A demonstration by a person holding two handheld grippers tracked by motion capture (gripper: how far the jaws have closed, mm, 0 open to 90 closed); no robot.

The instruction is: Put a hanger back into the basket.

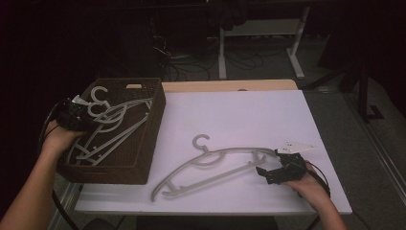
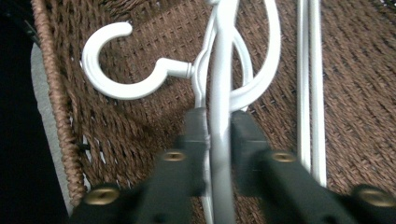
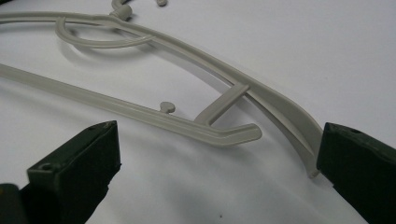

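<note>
From the high view, my left gripper (image 1: pixel 75 115) sits over the near left side of the basket (image 1: pixel 143 139), which stands at the left edge of the white table (image 1: pixel 268 120). Several pale hangers (image 1: pixel 112 127) lie piled in the basket, hooks toward the far end, and my left hand is right on top of them. A single hanger (image 1: pixel 215 165) lies flat on the table to the right of the basket, hook pointing away from me, its long curve running from near the front edge up to my right gripper (image 1: pixel 280 167). That gripper rests at the hanger's right tip, with a small white plate (image 1: pixel 299 146) just beyond it.

In the left gripper view, my two black jaws are clamped on a hanger arm (image 2: pixel 220 126), which runs straight up between them, pinched on both sides. A white hook (image 2: pixel 119 79) curls off to the left just above the jaws, over the brown weave of the basket floor (image 2: pixel 355 84). Two thin bars (image 2: pixel 310 84) of another hanger run alongside to the right, apart from the jaws.

In the right gripper view, my jaws stand wide apart, holding nothing. The hanger's end (image 3: pixel 285 116) lies on the table between them, much closer to the right jaw: its curved outer tip looks to be just touching or almost touching that jaw's inner face. The lower bar (image 3: pixel 205 128) ends in a rounded stub midway between the jaws, well clear of the left one
</note>
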